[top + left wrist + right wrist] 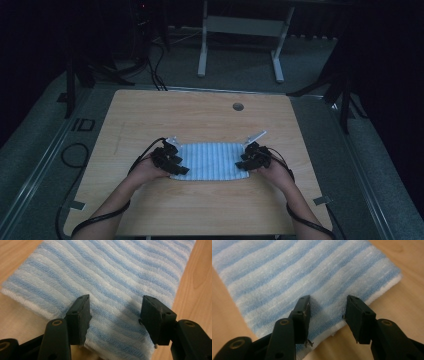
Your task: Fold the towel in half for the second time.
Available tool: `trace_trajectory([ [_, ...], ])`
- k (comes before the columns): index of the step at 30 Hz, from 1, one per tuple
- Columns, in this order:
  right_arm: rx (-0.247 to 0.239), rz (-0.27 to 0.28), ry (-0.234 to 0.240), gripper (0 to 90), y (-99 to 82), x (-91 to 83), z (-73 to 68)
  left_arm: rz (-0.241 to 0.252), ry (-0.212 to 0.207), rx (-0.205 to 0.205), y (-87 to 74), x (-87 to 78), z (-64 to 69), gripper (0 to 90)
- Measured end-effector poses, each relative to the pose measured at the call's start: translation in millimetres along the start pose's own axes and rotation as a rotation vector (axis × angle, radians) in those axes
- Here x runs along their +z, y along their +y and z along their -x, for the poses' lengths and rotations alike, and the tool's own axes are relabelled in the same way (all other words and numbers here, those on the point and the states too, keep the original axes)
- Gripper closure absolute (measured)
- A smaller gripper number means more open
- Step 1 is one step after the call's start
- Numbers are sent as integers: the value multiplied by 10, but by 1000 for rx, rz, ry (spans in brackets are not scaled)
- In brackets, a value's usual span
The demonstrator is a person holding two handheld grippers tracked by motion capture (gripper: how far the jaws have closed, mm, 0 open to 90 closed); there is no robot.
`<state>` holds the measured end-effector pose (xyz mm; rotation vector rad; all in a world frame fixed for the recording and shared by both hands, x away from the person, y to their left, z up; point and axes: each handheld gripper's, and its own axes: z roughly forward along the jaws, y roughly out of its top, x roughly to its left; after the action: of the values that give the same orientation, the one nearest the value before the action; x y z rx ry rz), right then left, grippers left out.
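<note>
A folded towel [210, 161] with blue and white stripes lies flat on the wooden table [200, 115], a little toward the near side. My left gripper [180, 167] sits at its left end and my right gripper [245, 161] at its right end, each held in a hand. In the left gripper view the jaws [115, 312] stand apart over the towel [112, 272], with cloth under the gap but not pinched. In the right gripper view the jaws [327, 312] are also apart, above the towel's [299, 272] near edge.
A round cable hole [238, 106] sits near the table's far edge. Beyond the table stand a white desk frame [240, 30] and dark stands, with cables [155, 70] on the grey floor. Bare wood surrounds the towel on all sides.
</note>
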<state>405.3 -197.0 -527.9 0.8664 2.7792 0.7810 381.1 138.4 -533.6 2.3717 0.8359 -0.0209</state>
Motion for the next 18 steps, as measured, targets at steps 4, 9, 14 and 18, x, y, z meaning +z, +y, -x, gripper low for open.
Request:
trace_trajectory([
  [4, 5, -7, -3, 517, 110, 59, 109, 3, -5, -21, 50, 3, -116, 405],
  [9, 18, -22, -3, 491, 227, 131, 208, 6, 13, -46, 110, 6, -247, 405],
  [14, 16, -27, -2, 491, 285, 163, 242, -10, 25, -37, 141, 5, -276, 404],
  [18, 9, -22, 2, 477, 285, 124, 221, 6, 28, -36, 153, -27, -242, 388],
])
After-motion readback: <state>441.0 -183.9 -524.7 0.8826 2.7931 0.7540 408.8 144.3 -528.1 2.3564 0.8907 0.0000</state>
